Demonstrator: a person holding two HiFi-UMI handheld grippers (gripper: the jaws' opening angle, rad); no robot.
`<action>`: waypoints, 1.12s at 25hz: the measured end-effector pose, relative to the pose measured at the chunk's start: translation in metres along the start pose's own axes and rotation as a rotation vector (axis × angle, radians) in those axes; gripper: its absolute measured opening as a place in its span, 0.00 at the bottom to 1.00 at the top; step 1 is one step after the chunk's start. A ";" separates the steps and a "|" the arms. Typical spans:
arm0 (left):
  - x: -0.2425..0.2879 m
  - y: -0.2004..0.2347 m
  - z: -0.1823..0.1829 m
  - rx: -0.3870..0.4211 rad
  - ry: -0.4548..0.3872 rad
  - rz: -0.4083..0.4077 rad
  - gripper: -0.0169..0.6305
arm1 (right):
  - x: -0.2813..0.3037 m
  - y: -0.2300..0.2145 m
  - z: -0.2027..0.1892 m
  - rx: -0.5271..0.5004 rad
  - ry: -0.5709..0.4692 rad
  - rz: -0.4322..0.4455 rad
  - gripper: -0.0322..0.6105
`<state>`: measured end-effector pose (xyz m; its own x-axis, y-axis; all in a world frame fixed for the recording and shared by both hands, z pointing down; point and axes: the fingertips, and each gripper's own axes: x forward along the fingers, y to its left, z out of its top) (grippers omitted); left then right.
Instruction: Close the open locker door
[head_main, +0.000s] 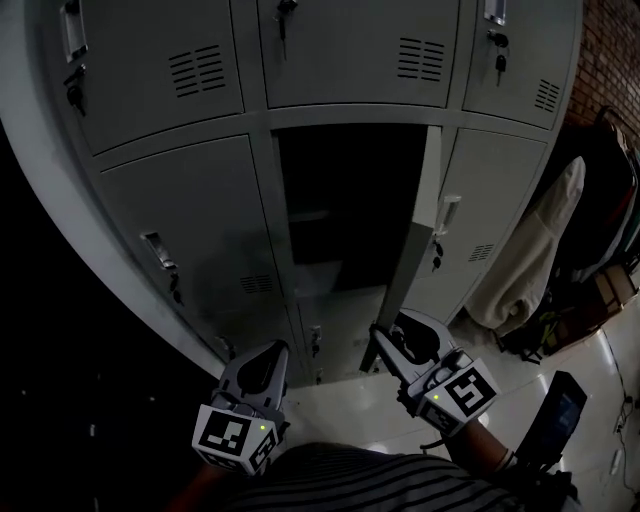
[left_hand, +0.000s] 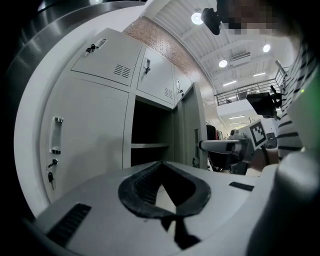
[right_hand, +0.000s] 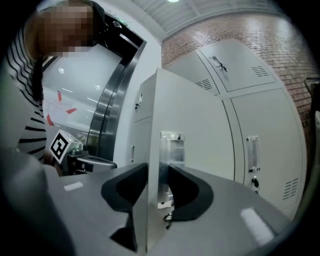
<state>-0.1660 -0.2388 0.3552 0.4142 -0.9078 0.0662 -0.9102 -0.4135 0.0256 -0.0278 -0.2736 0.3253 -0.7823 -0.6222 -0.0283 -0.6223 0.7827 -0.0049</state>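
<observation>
– What has the right hand-held gripper got?

– The free edge of the open locker door. The jaws stand a narrow way apart, one pad on each face, low on the door. The door's handle plate is just beyond the jaw on the outer face.

– And the door itself?

– It runs straight up and away from that gripper, swung out edge-on from the cabinet. The dark open compartment lies ahead of the gripper and to its left, with a shelf across it.

– The left hand-held gripper?

– Jaws closed tip to tip, with nothing between them. It hangs well apart from the door, level with the right one, pointing at the shut lower lockers in front of it.
</observation>
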 end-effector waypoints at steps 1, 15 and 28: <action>-0.002 0.007 0.000 0.002 0.001 0.007 0.03 | 0.010 0.003 -0.001 0.001 0.000 -0.016 0.27; -0.006 0.095 0.003 0.012 -0.019 0.074 0.03 | 0.146 0.001 -0.012 -0.005 0.026 -0.096 0.28; -0.013 0.140 0.012 0.011 -0.030 0.113 0.03 | 0.209 -0.023 -0.015 -0.030 0.077 -0.224 0.22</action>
<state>-0.2982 -0.2858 0.3457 0.3090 -0.9503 0.0382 -0.9510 -0.3089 0.0088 -0.1769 -0.4218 0.3343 -0.6234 -0.7806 0.0461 -0.7803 0.6248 0.0268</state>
